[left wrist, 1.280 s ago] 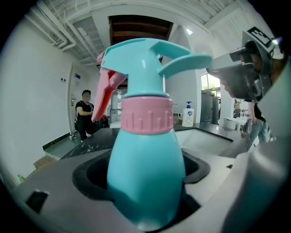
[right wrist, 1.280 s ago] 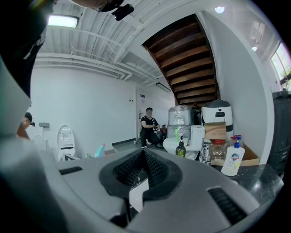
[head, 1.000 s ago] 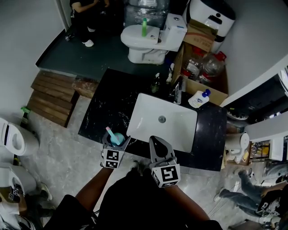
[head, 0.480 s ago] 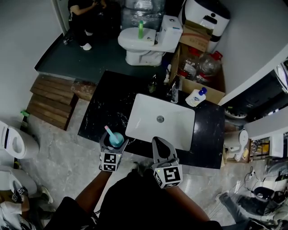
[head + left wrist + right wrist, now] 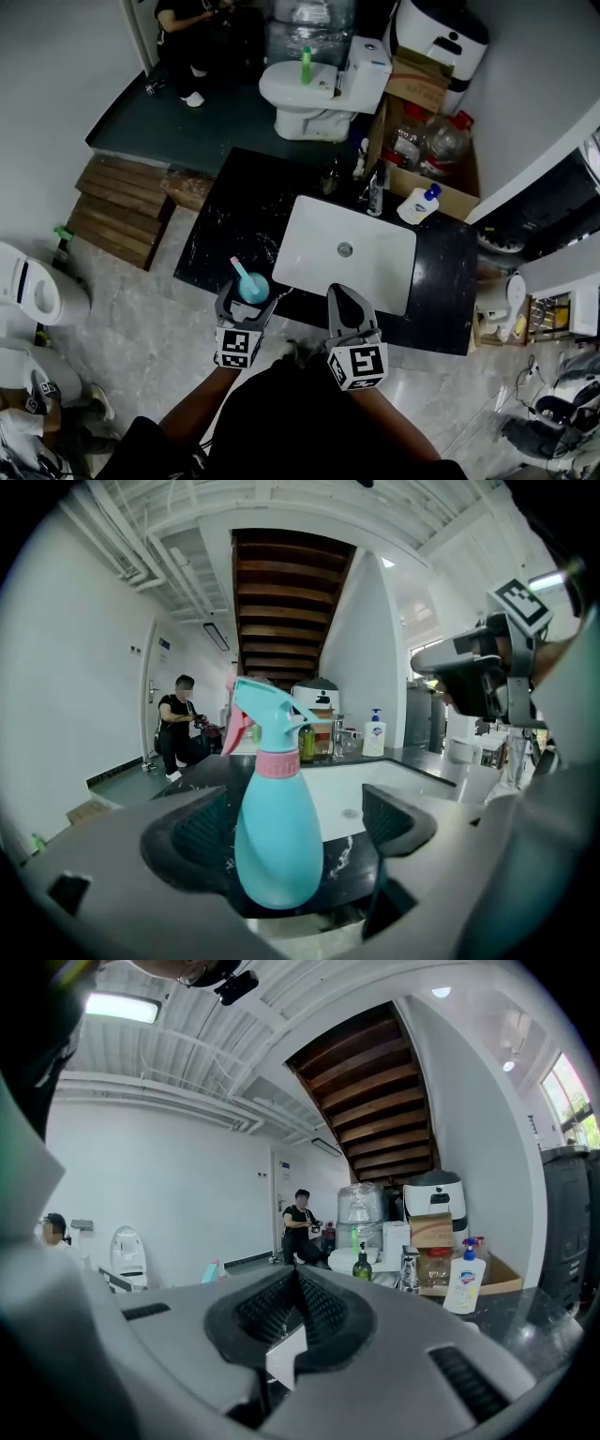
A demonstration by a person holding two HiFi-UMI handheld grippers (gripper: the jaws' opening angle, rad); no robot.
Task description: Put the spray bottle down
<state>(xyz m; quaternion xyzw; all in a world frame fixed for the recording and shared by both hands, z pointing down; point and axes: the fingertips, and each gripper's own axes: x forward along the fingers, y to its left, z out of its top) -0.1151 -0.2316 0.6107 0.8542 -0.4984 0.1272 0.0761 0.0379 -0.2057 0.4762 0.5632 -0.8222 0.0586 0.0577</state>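
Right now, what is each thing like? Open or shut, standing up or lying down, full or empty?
spray bottle: standing upright on the black counter, held by nothing.
left hand-held gripper: open, jaws just opened, one on each side of the spray bottle, not pressing it.
right hand-held gripper: shut, empty.
sink: empty.
soap pump bottle: standing upright.

- Spray bottle (image 5: 251, 287), teal with a pink trigger, stands upright on the black tabletop (image 5: 230, 220) near its front edge, just left of the white sink (image 5: 319, 234).
- Left gripper (image 5: 247, 298): jaws have just been opening and stand apart, bottle between them.
- Right gripper (image 5: 340, 296): jaws together, over the sink's front rim.
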